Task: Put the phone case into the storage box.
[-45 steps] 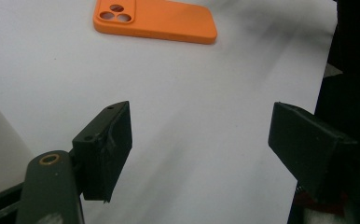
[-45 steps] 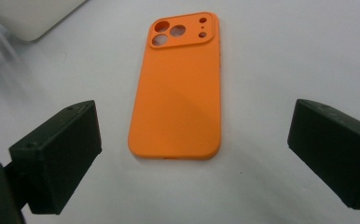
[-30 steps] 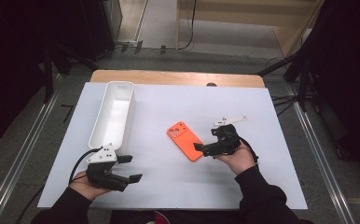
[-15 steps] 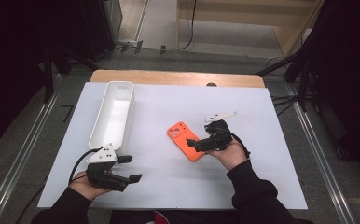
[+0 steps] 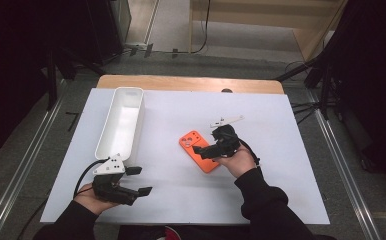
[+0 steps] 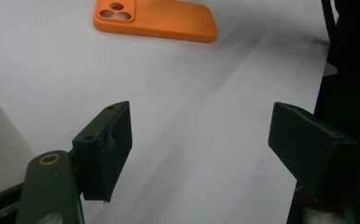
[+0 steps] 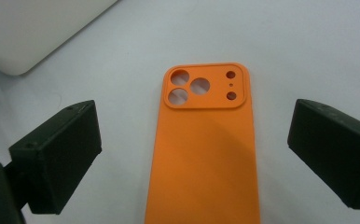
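The orange phone case (image 5: 199, 151) lies flat on the white table cover (image 5: 281, 150), camera cutouts up, a little right of the high view's centre. The right gripper (image 5: 201, 149) sits low over its lower right half, jaws spread wide with nothing between the pads; in the right gripper view the case (image 7: 205, 154) runs up the middle of the frame with a black jaw standing clear on either side. The left gripper (image 5: 141, 181) hangs at the lower left of the high view, just below the near end of the long white tray (image 5: 122, 122), jaws also apart and empty.

The main risk is the grip itself. The case is thin and lies flush with the cover, so pads closing too high would likely slide over its edges and nudge it sideways rather than catch it. It also looks soft, so a hard squeeze could buckle it and let it spring free. How far the pads stand above the case is hard to judge here. Closing off-centre could swing the case round on the smooth cover.
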Tool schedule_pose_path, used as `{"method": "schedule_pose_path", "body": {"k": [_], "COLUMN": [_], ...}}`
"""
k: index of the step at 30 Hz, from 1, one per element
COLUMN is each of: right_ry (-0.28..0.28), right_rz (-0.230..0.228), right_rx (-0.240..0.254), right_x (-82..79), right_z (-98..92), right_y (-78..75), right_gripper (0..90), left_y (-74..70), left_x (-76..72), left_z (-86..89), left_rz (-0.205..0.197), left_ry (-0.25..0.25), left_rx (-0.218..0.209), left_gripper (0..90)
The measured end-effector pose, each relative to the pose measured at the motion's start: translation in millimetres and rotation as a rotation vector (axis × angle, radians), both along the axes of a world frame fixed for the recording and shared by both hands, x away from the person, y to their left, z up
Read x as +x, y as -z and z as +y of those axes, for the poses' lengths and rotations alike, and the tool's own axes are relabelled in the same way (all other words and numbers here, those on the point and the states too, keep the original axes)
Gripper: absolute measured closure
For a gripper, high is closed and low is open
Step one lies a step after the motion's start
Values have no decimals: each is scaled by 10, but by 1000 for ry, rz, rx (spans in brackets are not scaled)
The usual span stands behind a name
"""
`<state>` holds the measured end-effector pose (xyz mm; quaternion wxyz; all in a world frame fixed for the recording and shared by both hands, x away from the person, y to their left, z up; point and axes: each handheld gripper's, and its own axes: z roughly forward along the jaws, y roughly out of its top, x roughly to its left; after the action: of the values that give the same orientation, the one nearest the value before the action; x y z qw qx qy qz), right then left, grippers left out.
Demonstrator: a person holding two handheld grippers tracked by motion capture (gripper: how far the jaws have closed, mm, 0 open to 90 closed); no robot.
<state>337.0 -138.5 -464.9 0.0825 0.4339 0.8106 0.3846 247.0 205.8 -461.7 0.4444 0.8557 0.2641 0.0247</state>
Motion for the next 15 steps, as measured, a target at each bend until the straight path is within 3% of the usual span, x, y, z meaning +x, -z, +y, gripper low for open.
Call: {"method": "schedule_pose_path", "body": {"k": [15], "right_ry": [8], "right_rz": [1], "right_rx": [-11], "right_x": [109], "right_z": [127], "right_y": [64], "right_gripper": [18], "left_y": [2], "left_x": [-1], "left_z": [-1], "left_rz": [2], "left_ry": [2], "left_rx": [1], "left_gripper": [218]}}
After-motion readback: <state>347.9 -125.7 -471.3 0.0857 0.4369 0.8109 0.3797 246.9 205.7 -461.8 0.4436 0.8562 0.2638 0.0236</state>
